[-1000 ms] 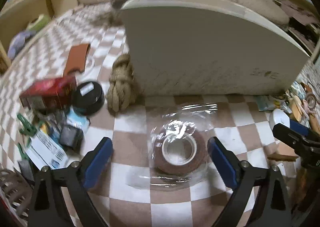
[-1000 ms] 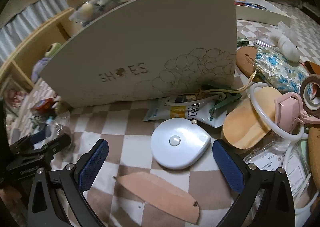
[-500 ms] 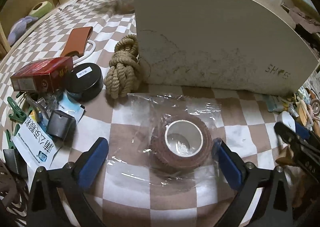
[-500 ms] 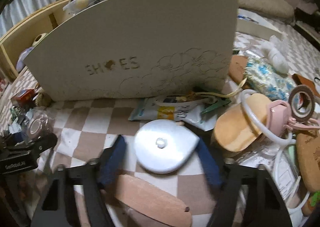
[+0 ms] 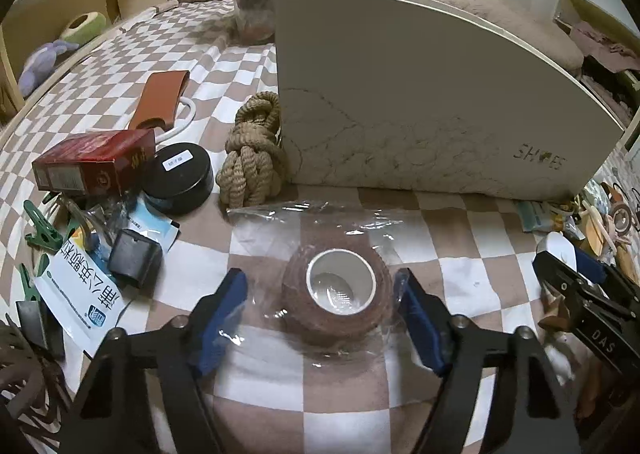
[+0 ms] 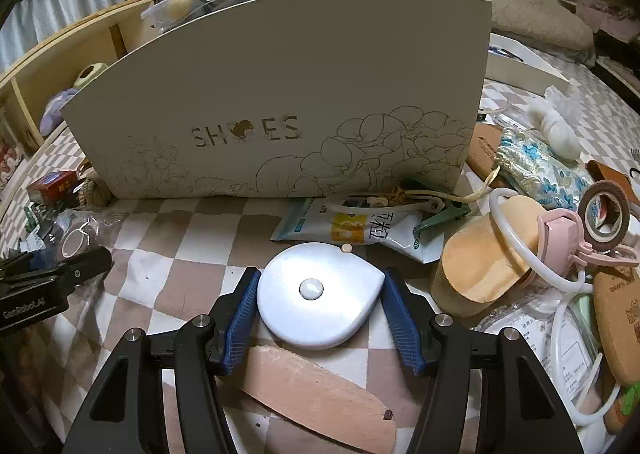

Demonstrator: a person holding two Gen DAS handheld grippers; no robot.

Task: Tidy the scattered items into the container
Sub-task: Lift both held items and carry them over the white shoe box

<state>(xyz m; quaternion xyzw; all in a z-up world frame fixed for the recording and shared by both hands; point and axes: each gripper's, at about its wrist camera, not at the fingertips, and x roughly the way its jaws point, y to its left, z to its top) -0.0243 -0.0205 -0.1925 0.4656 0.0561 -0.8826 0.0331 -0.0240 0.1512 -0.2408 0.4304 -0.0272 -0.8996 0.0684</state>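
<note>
A cream shoe box [image 5: 420, 102] marked SHOES stands on the checkered cloth; it also shows in the right wrist view [image 6: 288, 110]. My left gripper [image 5: 320, 310] straddles a brown tape roll [image 5: 338, 296] wrapped in clear plastic; the right pad touches the roll, the left pad stands a little off it in the wrap. My right gripper [image 6: 318, 308] is closed on a white teardrop-shaped tape measure [image 6: 318, 294], pads against both its sides, over a tan insole [image 6: 320, 398].
Left of the roll lie a rope knot [image 5: 254, 150], a black round tin [image 5: 178, 176], a red box [image 5: 94, 166], a brown strap [image 5: 162, 98], green clips and packets. Right of the tape measure lie a cork block [image 6: 484, 254], a pink clip [image 6: 560, 238], a tape ring [image 6: 606, 214], a blue pouch [image 6: 540, 170].
Both grippers moved forward and lower. The left jaws narrowed around the wrapped tape roll. The right jaws closed onto the white tape measure.
</note>
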